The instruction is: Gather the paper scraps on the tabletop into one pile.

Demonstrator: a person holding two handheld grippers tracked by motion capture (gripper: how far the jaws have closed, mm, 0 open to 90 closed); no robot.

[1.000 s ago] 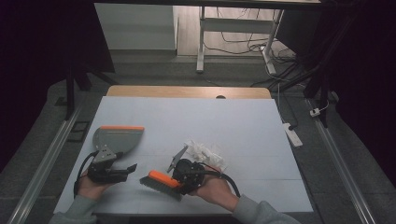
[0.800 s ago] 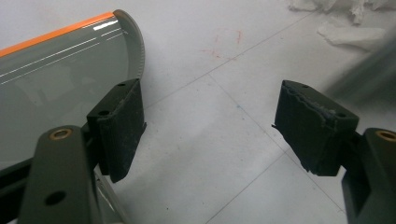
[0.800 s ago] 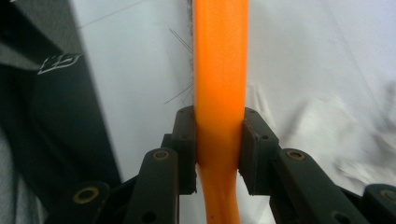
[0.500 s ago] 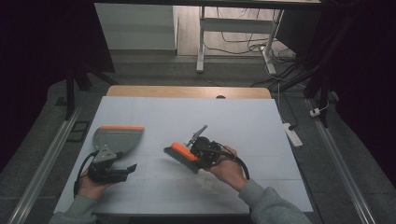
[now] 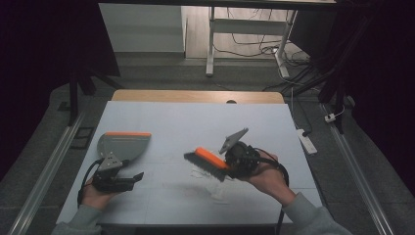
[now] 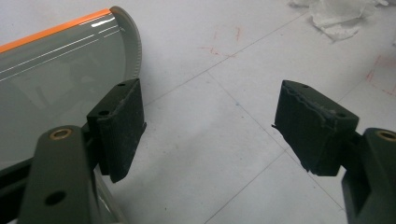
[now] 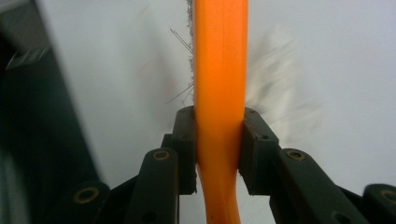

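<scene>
At the left, the grey plastic dustpan with an orange front edge (image 5: 123, 145) lies flat on the white table (image 5: 161, 120). The left gripper (image 5: 117, 180) rests just near of it, at its handle side; in the left gripper view its jaws stand spread and grip nothing, with the dustpan wall just beside one pad. To the right, the right gripper (image 5: 234, 157) pinches the orange handle of the hand brush with dark bristles (image 5: 206, 162), and the brush is held above the crumpled white paper scraps (image 5: 208, 175), near the table middle. I judge that the sweeping step is in hand. The next move probably needs the left jaws to grip the dustpan and the brush to push the scraps leftwards into it.
</scene>
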